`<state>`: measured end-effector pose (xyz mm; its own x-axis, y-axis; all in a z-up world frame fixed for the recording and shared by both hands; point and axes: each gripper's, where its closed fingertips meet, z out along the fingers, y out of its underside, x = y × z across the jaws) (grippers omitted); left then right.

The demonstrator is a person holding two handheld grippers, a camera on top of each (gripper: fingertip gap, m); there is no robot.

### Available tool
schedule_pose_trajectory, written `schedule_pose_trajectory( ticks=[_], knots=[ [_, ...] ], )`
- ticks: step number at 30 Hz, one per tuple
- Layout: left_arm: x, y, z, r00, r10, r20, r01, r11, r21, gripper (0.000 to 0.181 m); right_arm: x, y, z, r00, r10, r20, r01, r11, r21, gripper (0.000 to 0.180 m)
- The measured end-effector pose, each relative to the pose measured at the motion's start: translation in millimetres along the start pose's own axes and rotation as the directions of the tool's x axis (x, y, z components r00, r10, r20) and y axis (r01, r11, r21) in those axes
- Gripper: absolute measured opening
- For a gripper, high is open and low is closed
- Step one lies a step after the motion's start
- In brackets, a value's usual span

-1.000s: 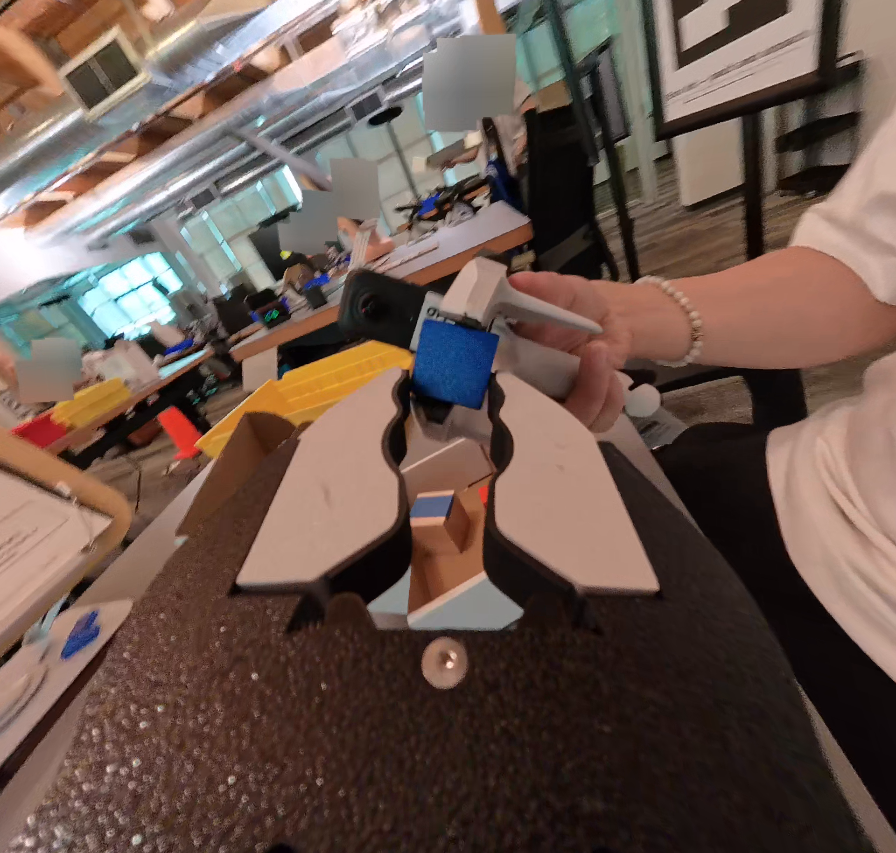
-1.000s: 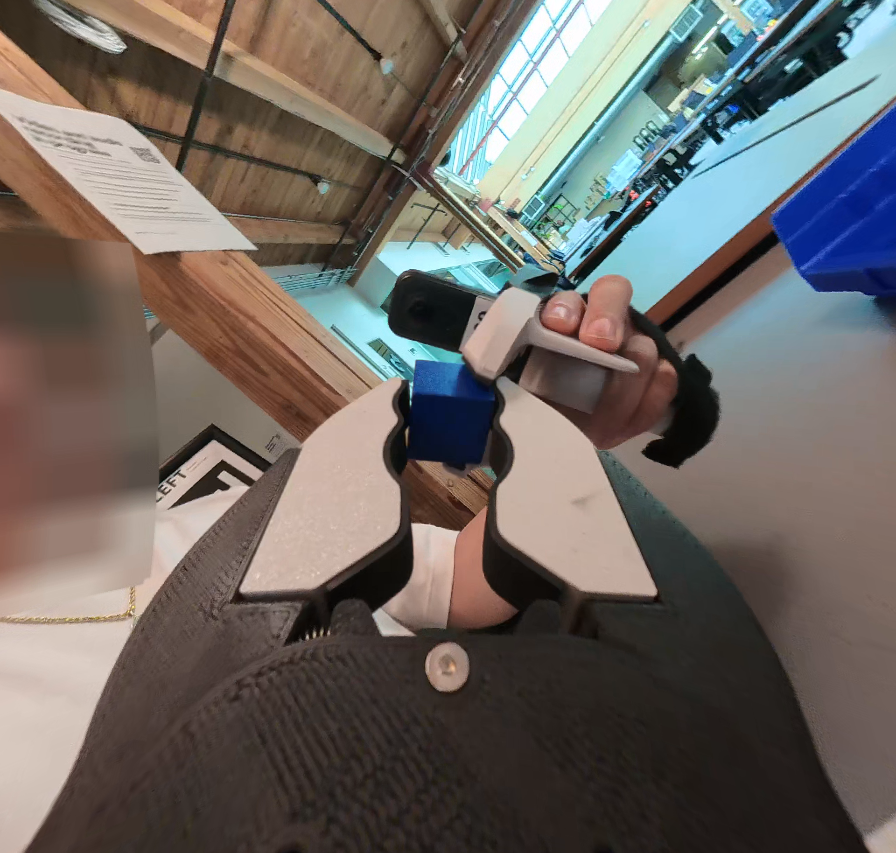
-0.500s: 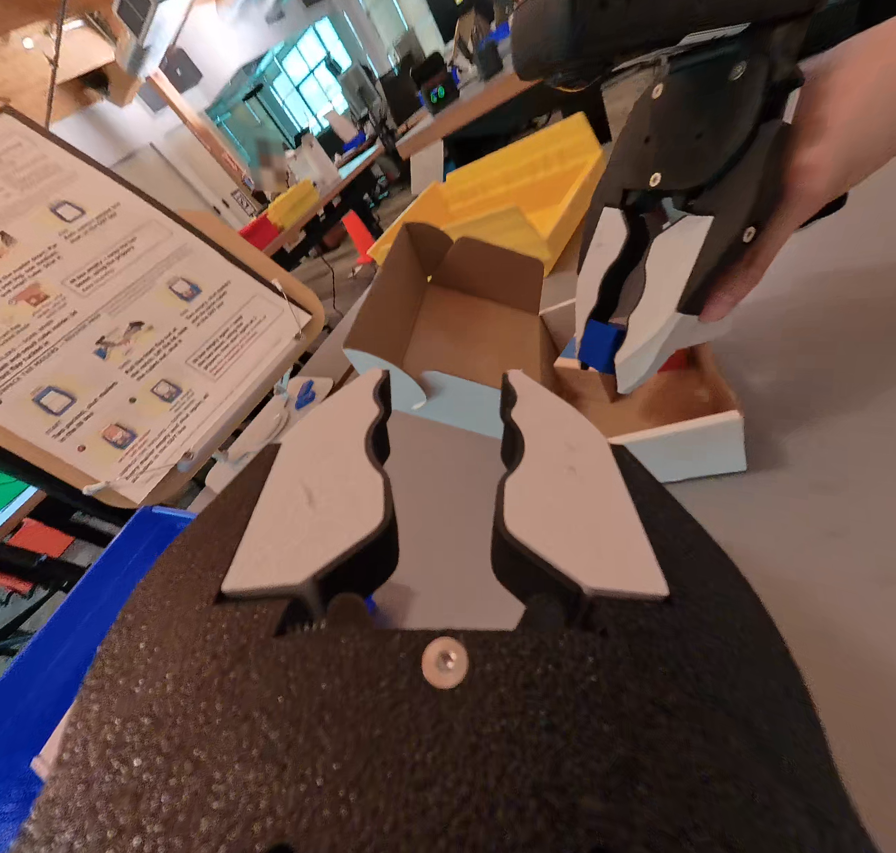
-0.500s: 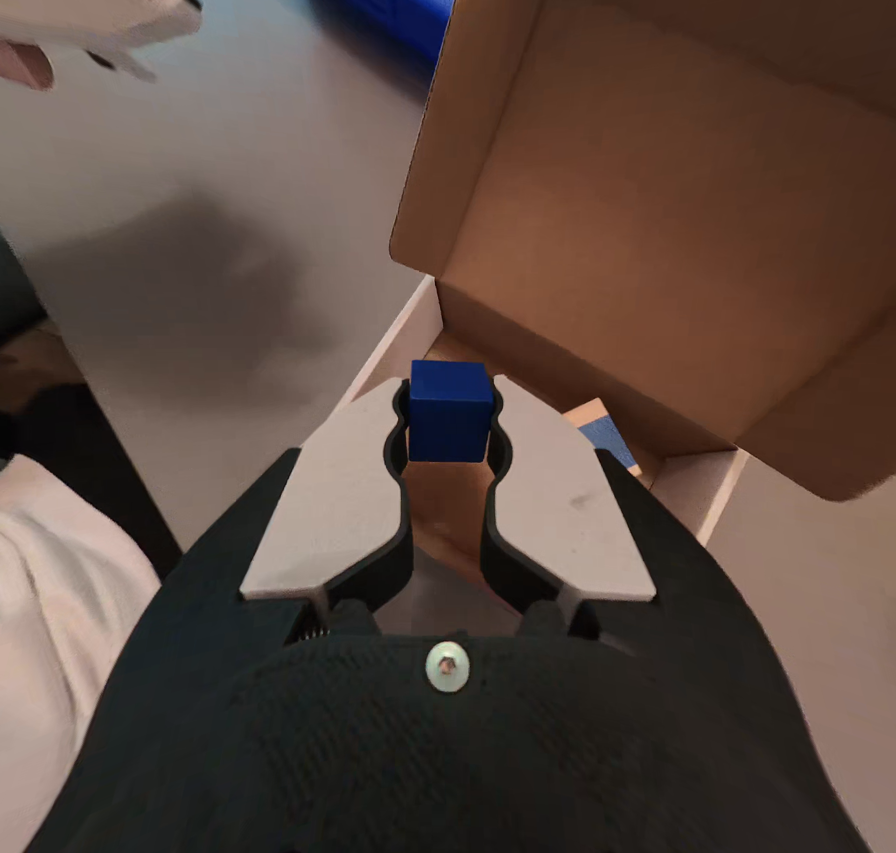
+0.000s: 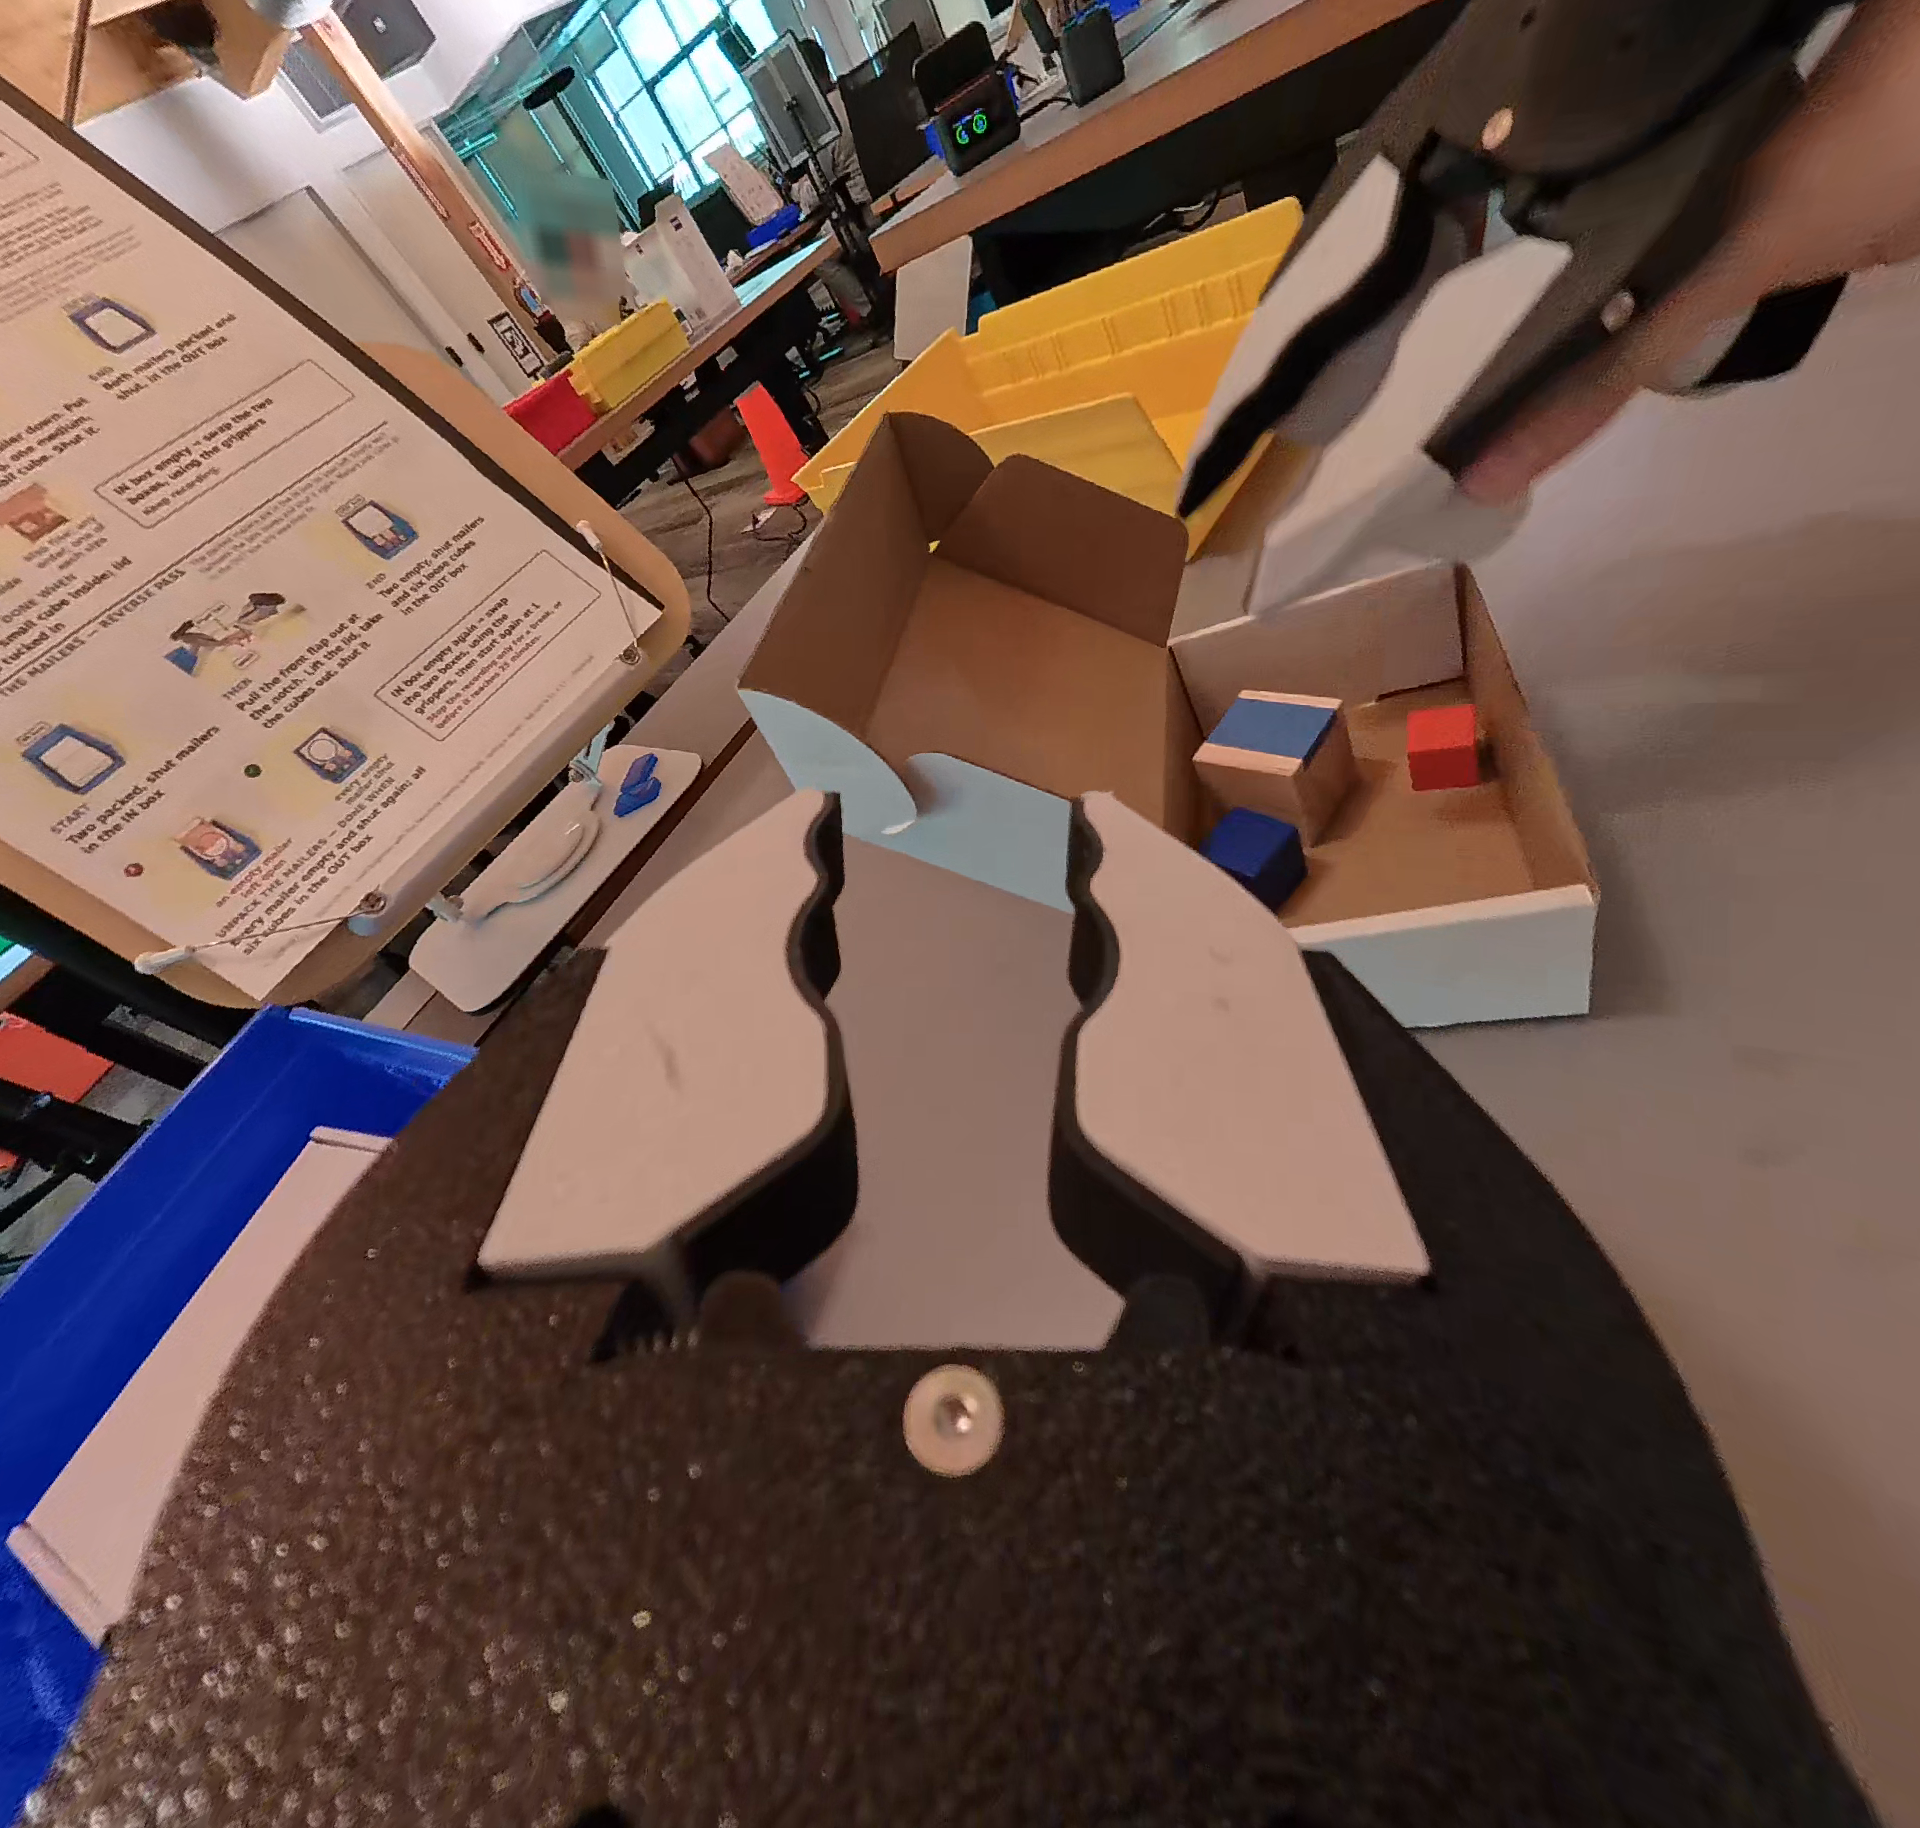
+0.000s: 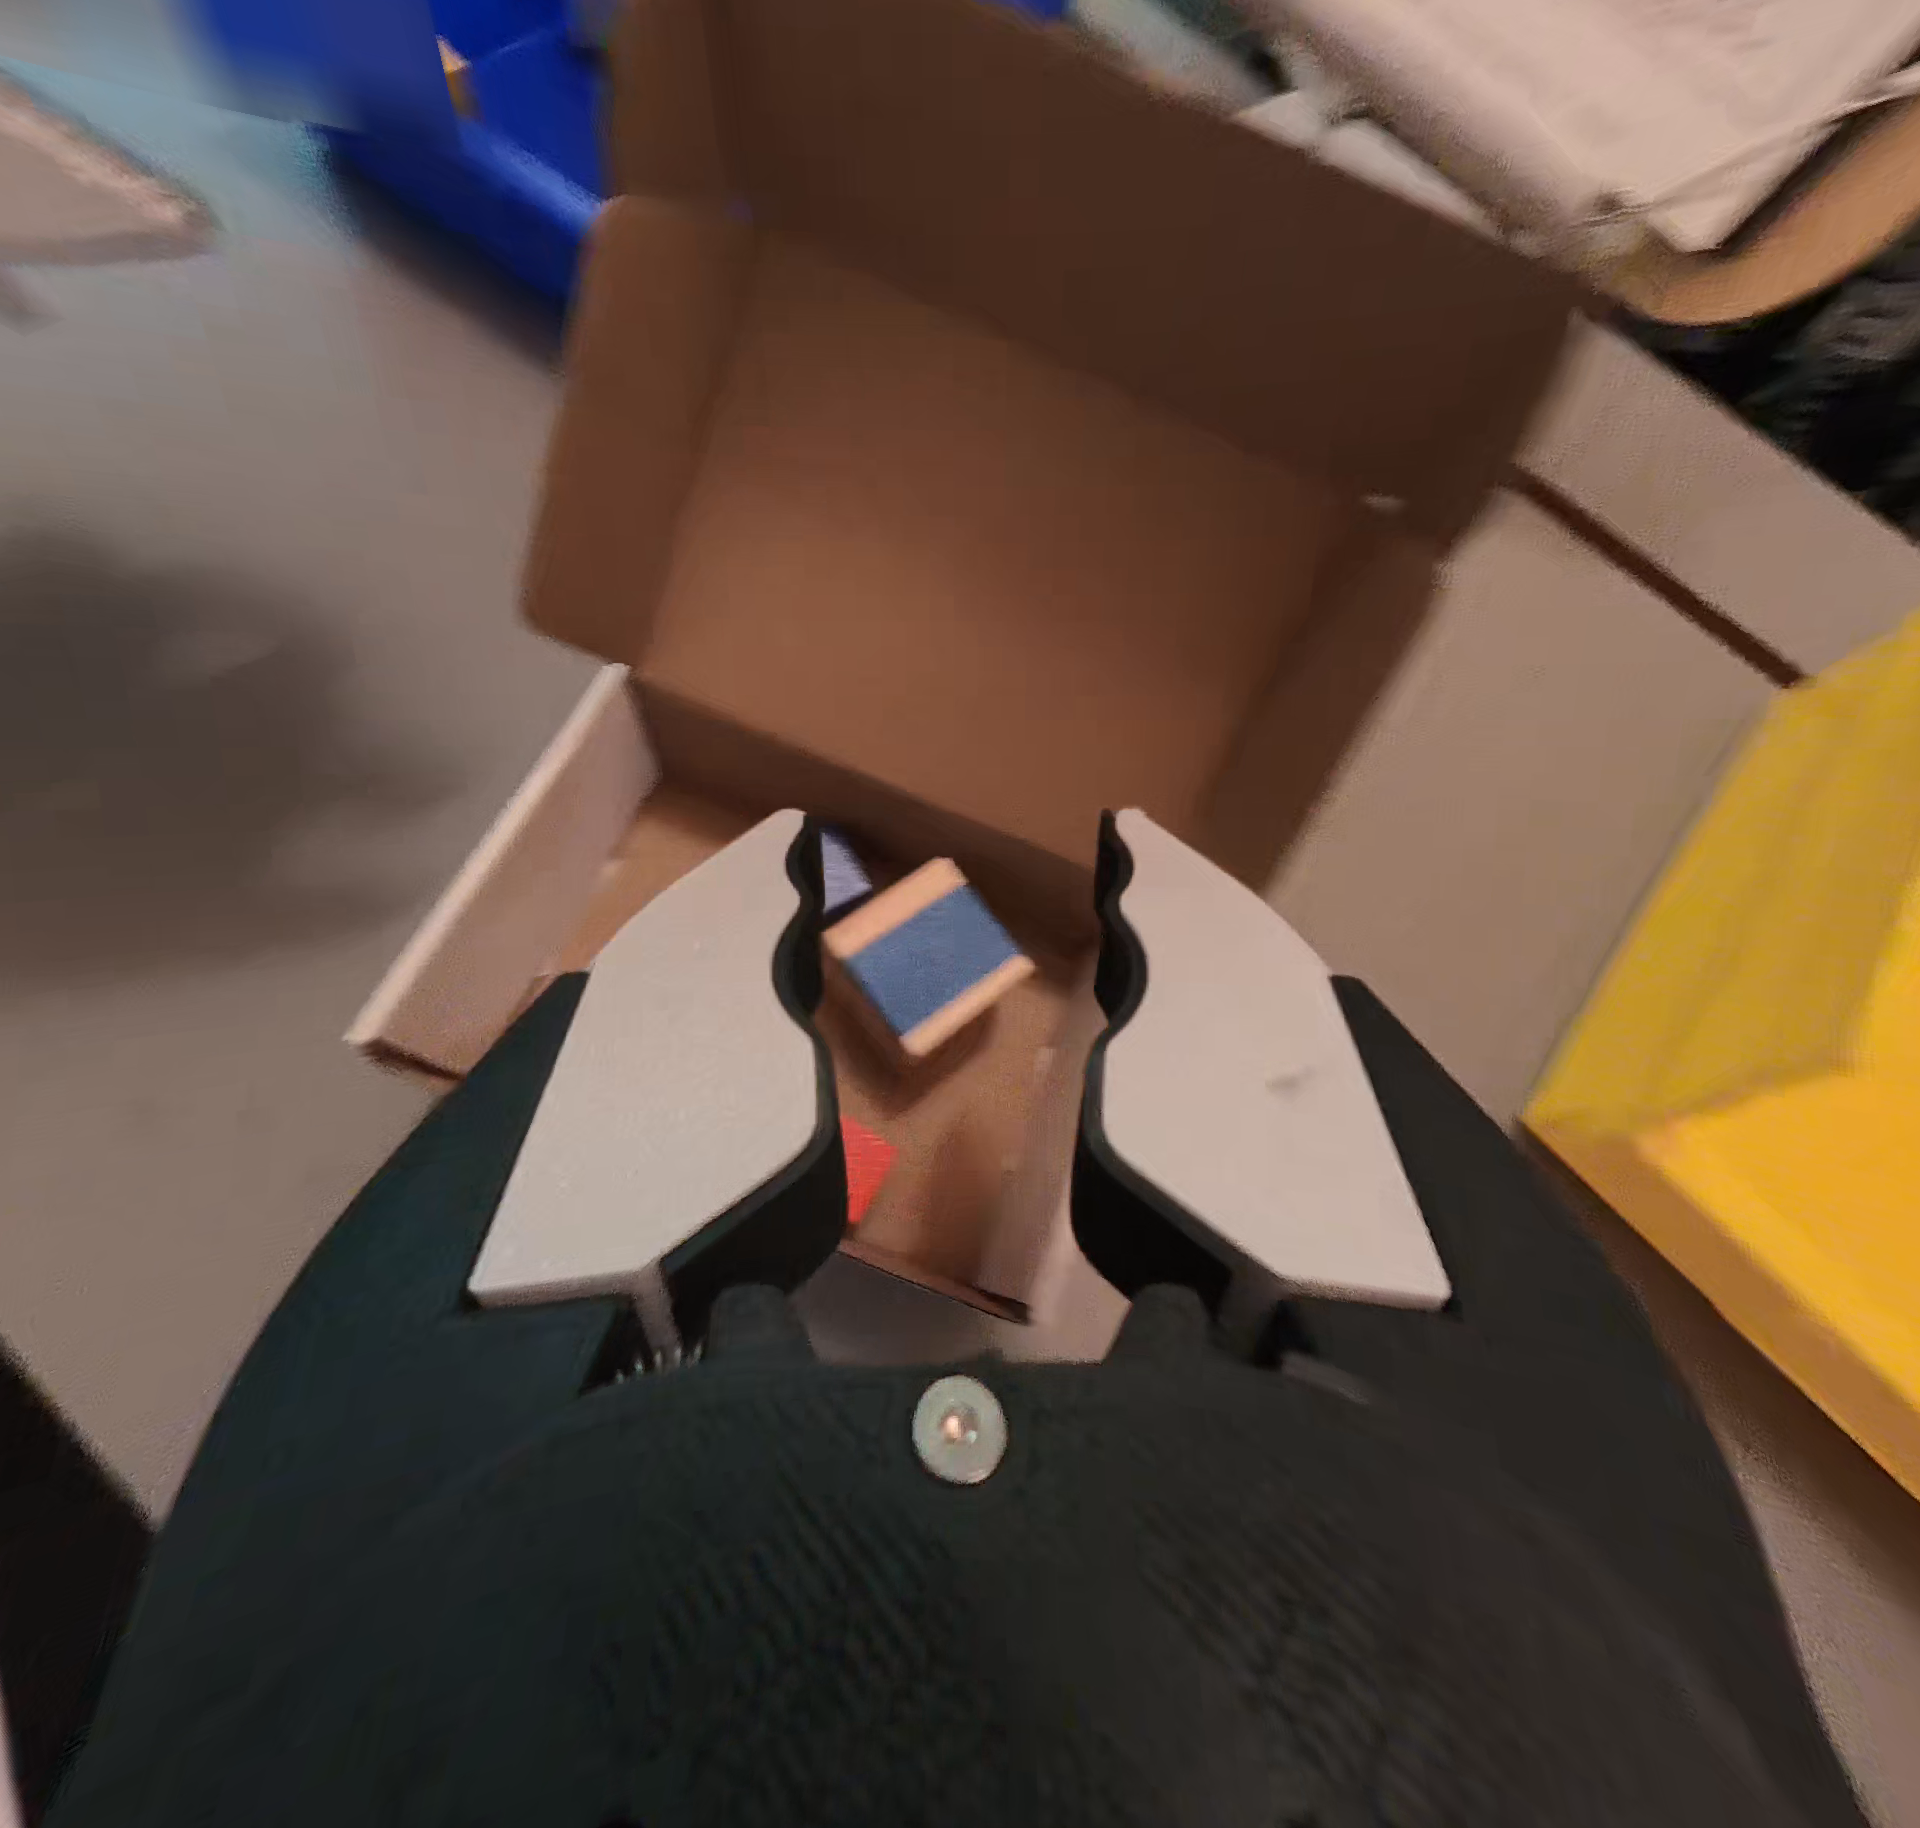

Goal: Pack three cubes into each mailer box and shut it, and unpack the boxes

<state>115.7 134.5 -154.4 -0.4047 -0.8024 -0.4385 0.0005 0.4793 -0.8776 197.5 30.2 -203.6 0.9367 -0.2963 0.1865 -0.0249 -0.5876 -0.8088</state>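
Cardboard mailer box (image 5: 1444, 957) open, three cubes (image 5: 1273, 760) inside

Grey table (image 5: 1714, 1207) under open mailer box (image 5: 1455, 957), yellow bin (image 5: 1101, 365).

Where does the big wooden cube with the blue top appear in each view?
Left wrist view: big wooden cube right of centre, inside the open mailer box.
Right wrist view: at centre, between the tong tips.
Shared landmark: the small red cube.

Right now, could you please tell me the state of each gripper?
Left tongs: open, holding nothing.
Right tongs: open, empty, above the open cardboard mailer box.
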Motion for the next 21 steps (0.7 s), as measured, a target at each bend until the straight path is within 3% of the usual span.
schedule_pose_trajectory(
  ticks=[7, 14, 17, 21],
  knots=[
    [3, 5, -10, 0.998, 0.062, 0.025, -0.06, 0.996, -0.064, 0.041, 61, -11, -28, 0.982, 0.147, -0.122, -0.127, 0.98, 0.154, 0.053],
    [-4, 5, -15, 0.999, 0.015, 0.037, -0.013, 0.999, -0.046, 0.04, 67, -12, -19, 0.987, 0.134, -0.084, -0.123, 0.985, 0.124, 0.062],
    [-1, 8, -12, 0.999, 0.037, 0.028, -0.035, 0.997, -0.067, 0.04, 61, -16, -7, 0.988, 0.152, -0.028, -0.148, 0.983, 0.113, 0.06],
    [3, 14, -8, 0.998, 0.054, 0.013, -0.052, 0.994, -0.091, 0.04, 73, -14, 21, 0.977, 0.207, -0.055, -0.206, 0.978, 0.029, 0.051]
  ],
)
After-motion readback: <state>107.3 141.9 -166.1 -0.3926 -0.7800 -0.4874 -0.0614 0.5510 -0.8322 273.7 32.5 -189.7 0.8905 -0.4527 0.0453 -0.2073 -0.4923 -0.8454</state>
